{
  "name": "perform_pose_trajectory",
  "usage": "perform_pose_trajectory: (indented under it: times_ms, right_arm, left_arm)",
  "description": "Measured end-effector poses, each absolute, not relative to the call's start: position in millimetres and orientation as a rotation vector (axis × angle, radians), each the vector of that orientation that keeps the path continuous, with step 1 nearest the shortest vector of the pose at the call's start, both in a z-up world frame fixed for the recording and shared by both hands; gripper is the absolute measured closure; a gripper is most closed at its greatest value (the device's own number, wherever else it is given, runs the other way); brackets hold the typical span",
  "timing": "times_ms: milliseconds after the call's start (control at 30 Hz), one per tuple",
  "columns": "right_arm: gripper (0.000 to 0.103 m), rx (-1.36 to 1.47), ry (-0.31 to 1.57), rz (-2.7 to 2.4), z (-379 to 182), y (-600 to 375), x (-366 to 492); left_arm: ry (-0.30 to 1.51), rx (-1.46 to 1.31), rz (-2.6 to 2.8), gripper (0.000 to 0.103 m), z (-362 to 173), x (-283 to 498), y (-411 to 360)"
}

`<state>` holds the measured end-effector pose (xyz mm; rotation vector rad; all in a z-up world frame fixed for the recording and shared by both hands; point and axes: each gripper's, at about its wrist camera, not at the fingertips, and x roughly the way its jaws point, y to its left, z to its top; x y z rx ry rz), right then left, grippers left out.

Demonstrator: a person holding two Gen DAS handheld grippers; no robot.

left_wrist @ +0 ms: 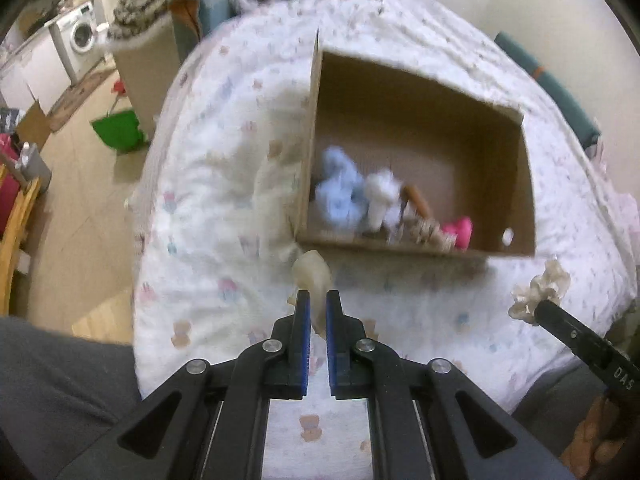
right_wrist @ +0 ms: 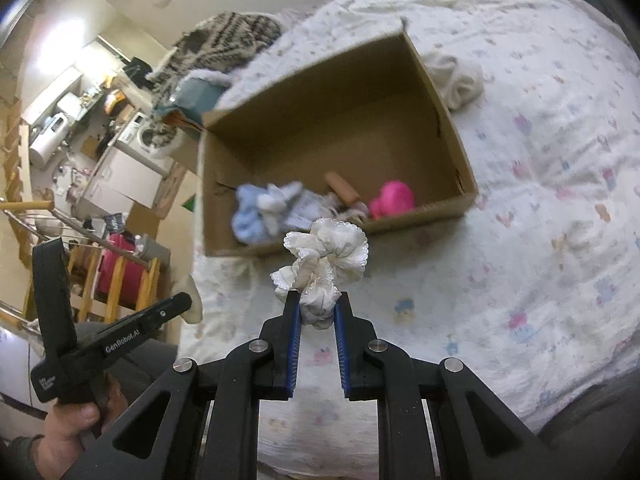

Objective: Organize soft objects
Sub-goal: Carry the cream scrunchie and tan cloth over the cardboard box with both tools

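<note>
Beside the cardboard box (right_wrist: 448, 120), both jaws pinch cream cloths (right_wrist: 324, 256).

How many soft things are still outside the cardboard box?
3: a frilly cloth in the right tool, a beige piece in the left tool, a cream bundle behind the box.

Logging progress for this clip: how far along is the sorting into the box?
Done: blue fluffy item, white fluffy item and pink item lie in the cardboard box. In hand: left tongs grip a cream piece, right tongs a frilly white cloth. Left: cream bundle beside the box.
</note>
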<state>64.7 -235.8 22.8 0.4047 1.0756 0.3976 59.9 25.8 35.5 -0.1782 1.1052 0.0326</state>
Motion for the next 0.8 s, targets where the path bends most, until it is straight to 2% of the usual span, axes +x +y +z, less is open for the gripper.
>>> perform_pose_trajectory:
  times_ms: [200,367,800]
  right_arm:
    - [0.085,0.405,1.006,0.398,49,-243,85]
    - [0.085,0.389,0.980,0.381,57,-249,114]
    - [0.085,0.391,1.082,0.312,0,-254,155]
  left_arm:
    - [0.988,-0.120,0.020,0.096,68,86,23]
    - [0.971,-0.099,0.002,0.096,70,116,14]
    - [1.037,-0.050,-0.103,0.095,20,161,-41]
